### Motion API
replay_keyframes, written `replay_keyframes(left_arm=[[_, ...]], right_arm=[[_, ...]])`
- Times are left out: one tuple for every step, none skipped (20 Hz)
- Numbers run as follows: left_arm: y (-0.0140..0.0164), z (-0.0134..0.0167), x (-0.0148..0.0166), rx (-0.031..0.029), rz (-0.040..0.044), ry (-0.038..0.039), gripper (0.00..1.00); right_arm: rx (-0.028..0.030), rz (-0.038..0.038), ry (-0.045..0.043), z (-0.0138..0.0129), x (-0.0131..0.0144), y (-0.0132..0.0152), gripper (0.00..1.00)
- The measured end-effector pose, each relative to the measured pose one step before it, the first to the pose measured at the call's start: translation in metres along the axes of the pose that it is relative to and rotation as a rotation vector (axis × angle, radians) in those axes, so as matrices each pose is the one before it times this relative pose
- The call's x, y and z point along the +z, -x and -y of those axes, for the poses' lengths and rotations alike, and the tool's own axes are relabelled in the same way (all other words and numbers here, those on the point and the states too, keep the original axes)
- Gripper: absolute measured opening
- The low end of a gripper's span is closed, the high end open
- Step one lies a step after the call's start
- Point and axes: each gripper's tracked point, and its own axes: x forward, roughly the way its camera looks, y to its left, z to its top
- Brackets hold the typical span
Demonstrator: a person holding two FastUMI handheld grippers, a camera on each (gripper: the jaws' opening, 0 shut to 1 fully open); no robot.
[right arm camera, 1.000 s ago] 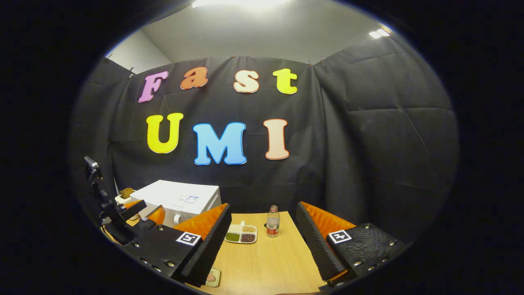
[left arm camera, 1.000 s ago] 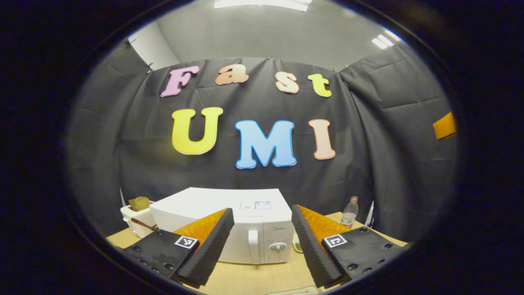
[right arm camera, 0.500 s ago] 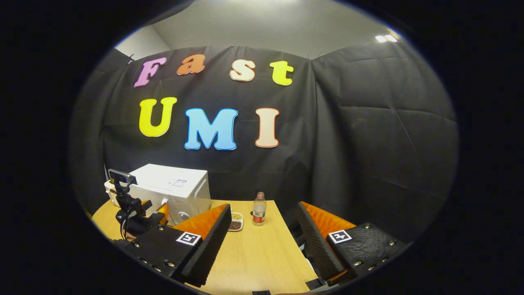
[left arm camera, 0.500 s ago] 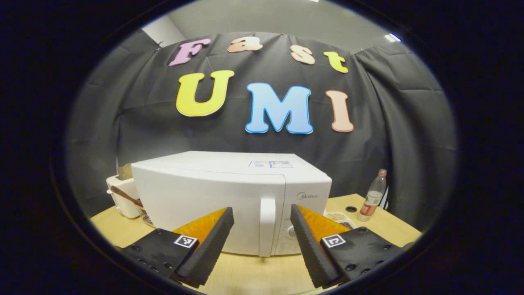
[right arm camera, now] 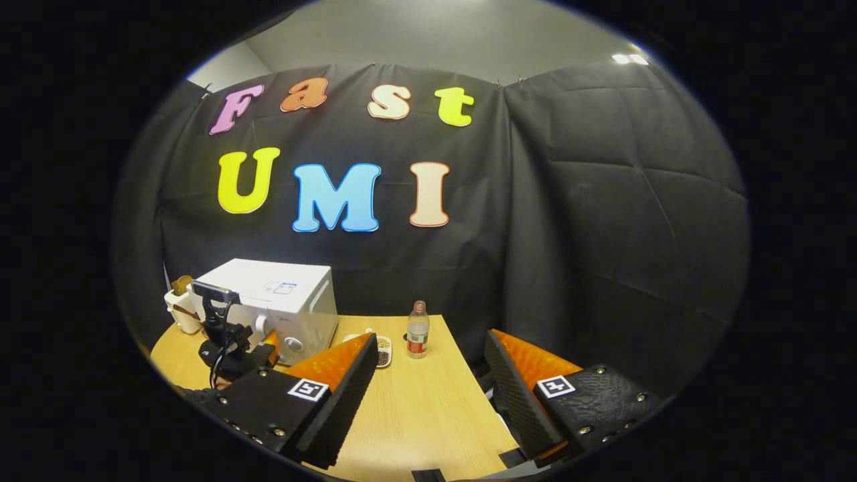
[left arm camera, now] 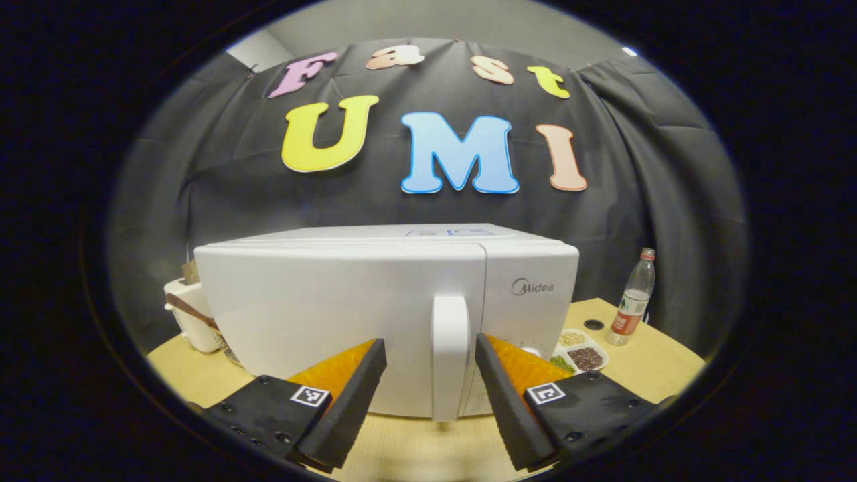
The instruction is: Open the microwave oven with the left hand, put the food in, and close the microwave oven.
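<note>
Black cloth walls close the booth on all sides seen; below them one light wooden table (right arm camera: 428, 415).

One white microwave oven (left arm camera: 375, 314) stands on the table, door shut, one vertical door handle (left arm camera: 449, 355) at the door's right edge. All places below are given from the microwave.

Left of it, close beside: one white toaster (left arm camera: 184, 325), something brown sticking out of its top.

Right of it, near its front corner: one divided food tray (left arm camera: 579, 351), several compartments with green, dark and pale contents. Exact count of compartments unclear. Farther right: one clear plastic bottle (left arm camera: 633, 301), upright, red cap, red label.

Two grippers. Left gripper (left arm camera: 428, 355) sits directly in front of the door, fingers wide apart, one on each side of the handle, gap visible on both sides, holding nothing. In the right gripper view it appears at the microwave's front (right arm camera: 231, 341). Right gripper (right arm camera: 428, 365) hangs over the table well right of the microwave, fingers spread wide, empty.
</note>
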Motion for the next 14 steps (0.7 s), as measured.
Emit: replay_keyframes(left_arm=[[-0.00202, -0.00029, -0.00164, 0.00767, -0.0067, -0.00525, 0.89], [-0.00184, 0.00281, -0.0033, -0.00053, -0.00685, -0.00518, 0.82], [-0.00205, 0.00437, -0.00331, -0.0057, -0.00912, -0.00247, 0.75], [-0.00123, 0.00617, -0.00359, -0.01173, -0.01033, -0.00592, 0.66], [-0.00223, 0.00646, -0.00173, -0.01345, -0.00622, -0.01738, 0.59], [-0.0001, 0.00012, -0.00279, 0.00789, -0.00614, -0.02694, 0.47], [0.002, -0.00067, -0.00034, 0.00236, -0.00362, -0.00502, 0.36], [-0.00223, -0.00032, -0.00178, -0.01221, -0.006, 0.01714, 0.37], [-0.00105, -0.00028, -0.00201, -0.01695, -0.01301, 0.03074, 0.35], [0.0029, -0.00027, 0.00103, -0.00565, -0.00513, 0.00876, 0.27], [0.00149, 0.0015, 0.00523, 0.00765, 0.00281, -0.02138, 0.24], [-0.00038, -0.00132, -0.00188, 0.00765, -0.00188, -0.01425, 0.17], [-0.00096, 0.00011, -0.00111, 0.00106, -0.00796, 0.01644, 0.14], [0.00084, -0.00019, -0.00209, -0.00799, -0.00708, 0.01633, 0.12]], right_arm=[[-0.00131, -0.00118, -0.00084, -0.00028, 0.00115, -0.00046, 0.97], [0.00014, 0.00143, -0.00295, 0.00024, 0.00059, -0.00029, 0.97], [0.00346, 0.00199, -0.00192, -0.00149, 0.0016, -0.00018, 0.97], [0.00249, 0.00258, 0.00174, -0.0013, -0.00039, -0.00091, 0.97], [0.00098, 0.00049, 0.00401, -0.00077, 0.0009, -0.00066, 0.97], [0.00188, -0.00115, 0.00297, -0.00056, -0.00103, -0.00124, 0.97], [0.00069, -0.00155, 0.00273, -0.00096, -0.00004, 0.00048, 0.97], [0.00082, -0.00121, 0.00161, -0.00002, -0.00048, -0.00069, 0.97], [0.00194, -0.0021, 0.00027, -0.00009, -0.00081, 0.00086, 0.97], [0.00199, -0.00109, 0.00027, -0.00046, -0.00106, 0.00111, 0.97], [-0.00016, -0.00078, 0.00151, -0.00036, -0.00017, 0.0004, 0.97], [0.0003, -0.00034, 0.00138, 0.00011, -0.0004, -0.00009, 0.98], [0.00165, 0.00034, 0.00057, -0.00035, 0.0004, 0.00051, 0.98], [0.00162, 0.00322, 0.00137, -0.00028, 0.00093, 0.00102, 0.98]])
